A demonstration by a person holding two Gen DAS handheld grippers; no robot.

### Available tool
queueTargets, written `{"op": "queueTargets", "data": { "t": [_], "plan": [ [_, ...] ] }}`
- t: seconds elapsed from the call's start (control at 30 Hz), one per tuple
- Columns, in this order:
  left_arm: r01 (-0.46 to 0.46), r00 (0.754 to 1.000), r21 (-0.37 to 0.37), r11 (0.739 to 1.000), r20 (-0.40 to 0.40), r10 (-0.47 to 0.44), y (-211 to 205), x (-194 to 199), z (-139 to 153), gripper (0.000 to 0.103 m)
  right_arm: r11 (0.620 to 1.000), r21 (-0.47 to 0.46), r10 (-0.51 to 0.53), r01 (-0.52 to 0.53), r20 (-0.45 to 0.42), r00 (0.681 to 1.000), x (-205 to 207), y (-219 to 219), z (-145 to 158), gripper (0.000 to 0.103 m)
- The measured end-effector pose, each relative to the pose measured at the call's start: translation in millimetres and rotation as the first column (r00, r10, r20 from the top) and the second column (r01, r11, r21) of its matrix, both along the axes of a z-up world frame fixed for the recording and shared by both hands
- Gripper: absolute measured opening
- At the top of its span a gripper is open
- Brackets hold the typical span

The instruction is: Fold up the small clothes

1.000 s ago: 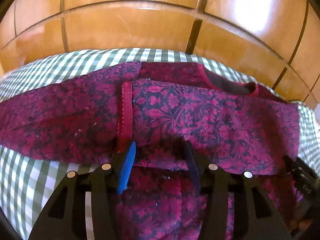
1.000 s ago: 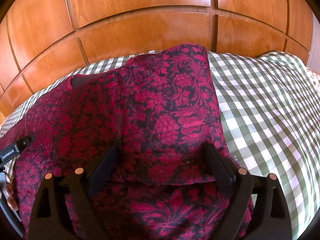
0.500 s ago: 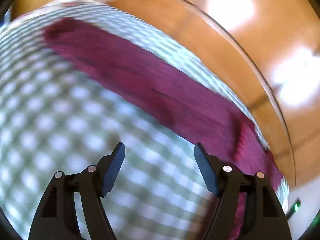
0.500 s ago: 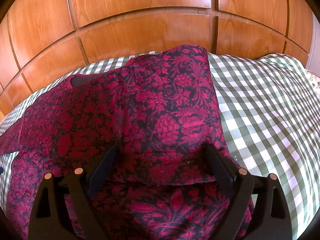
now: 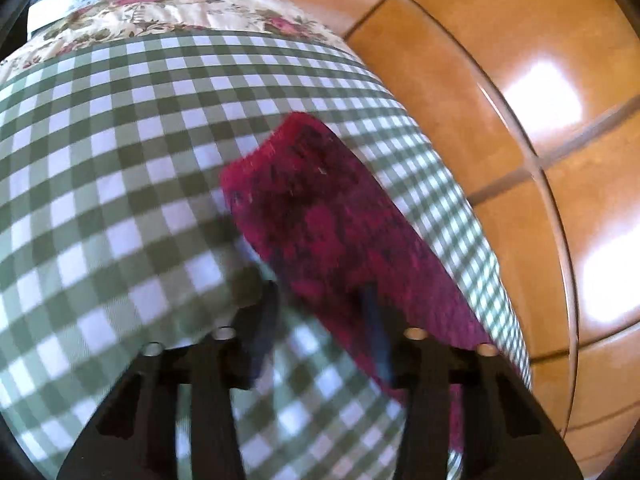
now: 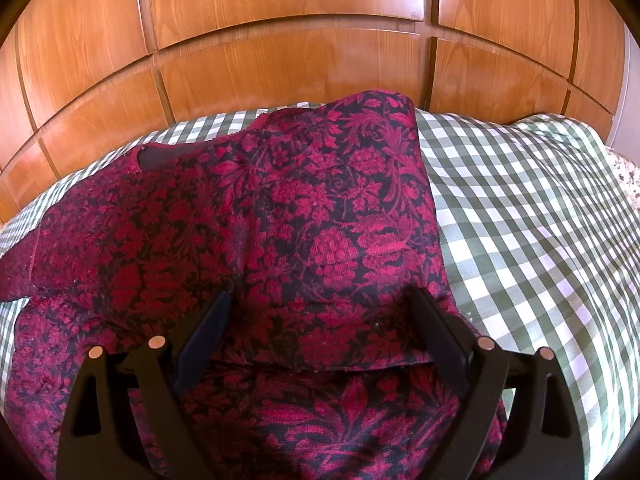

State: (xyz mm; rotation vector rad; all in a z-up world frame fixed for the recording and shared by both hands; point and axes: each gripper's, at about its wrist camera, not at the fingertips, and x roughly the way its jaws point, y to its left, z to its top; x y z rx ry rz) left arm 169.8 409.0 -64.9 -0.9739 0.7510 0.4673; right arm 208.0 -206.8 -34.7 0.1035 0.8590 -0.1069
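Observation:
A dark red floral garment [image 6: 304, 240] lies on the green checked cloth [image 6: 540, 220], with its right side folded over the body. My right gripper [image 6: 320, 312] is open and empty, its fingers hovering over the folded part. In the left wrist view a long red sleeve [image 5: 332, 224] stretches out flat across the checked cloth [image 5: 100, 200]. My left gripper [image 5: 324, 320] is open, over the near part of the sleeve; its right finger [image 5: 376, 340] is over the sleeve. The view is blurred.
Wooden panelling [image 6: 300, 40] stands close behind the bed. It also shows in the left wrist view [image 5: 540, 100] along the right. A floral bedspread [image 5: 160, 8] lies at the far end, and shows at the right edge of the right wrist view [image 6: 624, 176].
My left gripper has left the garment's body, swung left along the sleeve and closed partway, though still open. My right gripper has stayed still and open.

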Motion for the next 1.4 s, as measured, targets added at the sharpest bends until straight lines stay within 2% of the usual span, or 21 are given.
{"op": "queueTargets", "data": {
  "t": [0.03, 0.07, 0.1, 0.23, 0.33, 0.47, 0.5, 0.57, 0.6, 0.7, 0.77, 0.8, 0.87, 0.93, 0.97, 1.03, 1.13, 1.23, 1.33, 1.4],
  "plan": [
    [-0.007, 1.000, -0.009, 1.000, -0.001, 0.007, 7.7, -0.2, -1.0, 0.017, 1.000, -0.002, 0.000, 0.000, 0.000, 1.000, 0.2, 0.6, 0.0, 0.091],
    [-0.008, 1.000, -0.008, 1.000, 0.009, 0.008, 11.5, -1.3, -0.7, 0.015, 1.000, -0.003, 0.000, 0.000, -0.001, 1.000, 0.4, 0.3, 0.0, 0.091],
    [-0.002, 1.000, 0.028, 1.000, 0.030, 0.001, 9.8, -1.6, 9.5, 0.012, 1.000, -0.005, 0.000, 0.000, -0.001, 1.000, 0.5, 0.4, -0.2, 0.091],
    [0.106, 0.986, 0.160, 0.981, 0.113, -0.125, -28.3, -0.1, 48.0, 0.011, 1.000, -0.008, 0.001, -0.001, 0.000, 1.000, 0.5, 0.6, -0.2, 0.091],
    [0.210, 0.950, 0.243, 0.947, 0.179, -0.256, -73.9, 0.4, 77.0, 0.011, 1.000, -0.009, 0.002, -0.002, 0.000, 1.000, 0.9, 0.8, -0.4, 0.091],
    [0.374, 0.861, 0.363, 0.853, 0.206, -0.465, -158.8, 8.0, 101.1, 0.011, 1.000, -0.008, 0.002, -0.002, -0.001, 1.000, 1.0, 0.9, -0.5, 0.091],
    [0.422, 0.826, 0.397, 0.815, 0.201, -0.526, -186.9, 8.9, 104.2, 0.011, 1.000, -0.009, 0.002, -0.002, 0.000, 1.000, 0.9, 1.0, -0.4, 0.091],
    [0.488, 0.777, 0.436, 0.756, 0.177, -0.603, -228.2, 14.3, 103.5, 0.011, 1.000, -0.007, 0.001, -0.001, 0.000, 1.000, 0.7, 1.2, -0.4, 0.091],
    [0.535, 0.743, 0.445, 0.718, 0.156, -0.650, -253.5, 17.2, 99.6, 0.011, 1.000, -0.007, 0.001, -0.001, 0.000, 1.000, 0.7, 1.4, -0.2, 0.091],
    [0.622, 0.680, 0.460, 0.633, 0.083, -0.729, -308.7, 27.1, 83.2, 0.011, 1.000, -0.006, 0.001, -0.001, 0.001, 1.000, 0.8, 1.0, -0.3, 0.091],
    [0.669, 0.646, 0.467, 0.578, 0.020, -0.763, -340.2, 31.8, 68.7, 0.011, 1.000, -0.005, 0.001, -0.001, 0.001, 1.000, 0.9, 1.1, -0.3, 0.091],
    [0.679, 0.641, 0.474, 0.561, -0.009, -0.768, -348.4, 36.3, 62.7, 0.012, 1.000, -0.004, 0.001, -0.001, 0.001, 1.000, 1.1, 1.1, -0.1, 0.091],
    [0.683, 0.648, 0.494, 0.538, -0.070, -0.759, -362.4, 39.3, 51.3, 0.015, 1.000, -0.003, 0.001, -0.001, 0.001, 1.000, 1.4, 1.1, 0.2, 0.091],
    [0.682, 0.653, 0.499, 0.535, -0.086, -0.752, -361.3, 38.2, 47.9, 0.030, 1.000, 0.005, 0.001, -0.001, 0.000, 1.000, 1.9, 0.0, 0.8, 0.091],
    [0.681, 0.655, 0.494, 0.540, -0.081, -0.752, -359.9, 35.2, 48.5, 0.036, 1.000, 0.009, 0.002, -0.002, -0.004, 1.000, 2.7, -0.7, 1.4, 0.091],
    [0.670, 0.666, 0.491, 0.557, -0.066, -0.743, -355.7, 25.0, 52.7, 0.055, 1.000, 0.015, 0.006, -0.006, -0.002, 1.000, 2.4, -1.8, 5.9, 0.091],
    [0.643, 0.678, 0.505, 0.576, -0.024, -0.735, -340.5, 7.3, 60.4, 0.061, 1.000, 0.021, 0.015, -0.015, 0.033, 0.999, -3.0, 1.9, 19.4, 0.091],
    [0.622, 0.696, 0.508, 0.595, -0.011, -0.718, -330.1, -3.6, 60.7, 0.061, 0.993, 0.094, 0.058, -0.064, 0.068, 0.996, -9.2, 19.0, 36.7, 0.091],
    [0.585, 0.752, 0.516, 0.626, -0.055, -0.657, -312.1, -11.0, 56.9, 0.061, 0.971, 0.180, 0.144, -0.160, 0.096, 0.985, -9.1, 48.2, 49.8, 0.089],
    [0.564, 0.784, 0.488, 0.667, -0.063, -0.617, -293.2, -14.2, 51.2, 0.062, 0.939, 0.241, 0.227, -0.244, 0.097, 0.969, -3.6, 76.1, 54.3, 0.088]
  ]
}}
